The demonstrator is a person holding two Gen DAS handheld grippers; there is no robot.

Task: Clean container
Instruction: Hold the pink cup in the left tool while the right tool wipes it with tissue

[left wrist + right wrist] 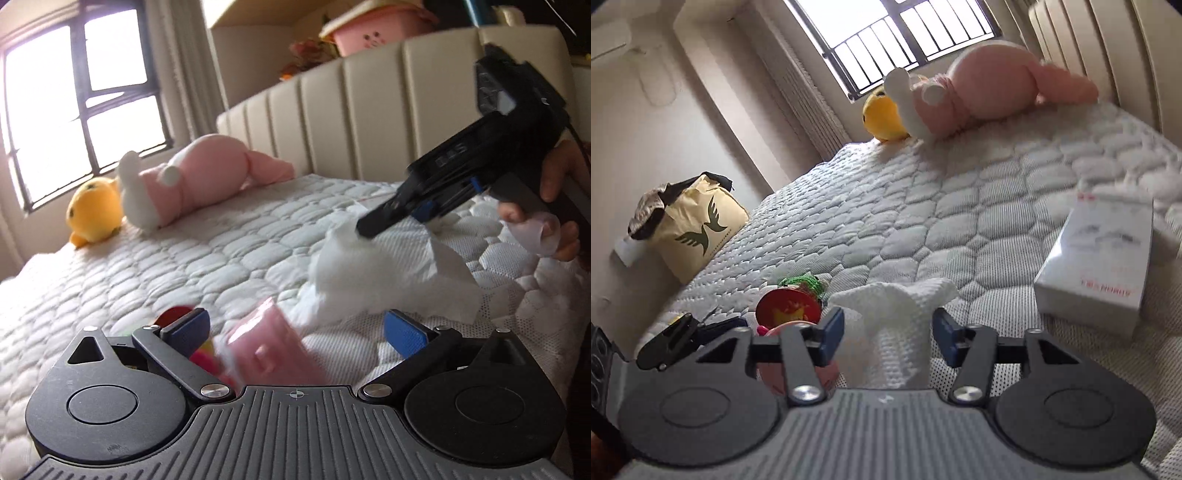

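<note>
While I hold both grippers over the mattress (960, 192), my left gripper (293, 332) stands released, jaws wide, the pink container (271, 350) blurred between and just below its pads, not gripped. Right gripper (364, 227) in the left view seems to pinch a white tissue (369, 280) at its tip; its own camera shows pads apart with tissue (890, 321) between them, so I cannot tell if it clamps. Tissue sits ahead of the container, likely ready for wiping. Red toy (786, 308) lies left; tissue box (1097, 258) right, within reach for more.
</note>
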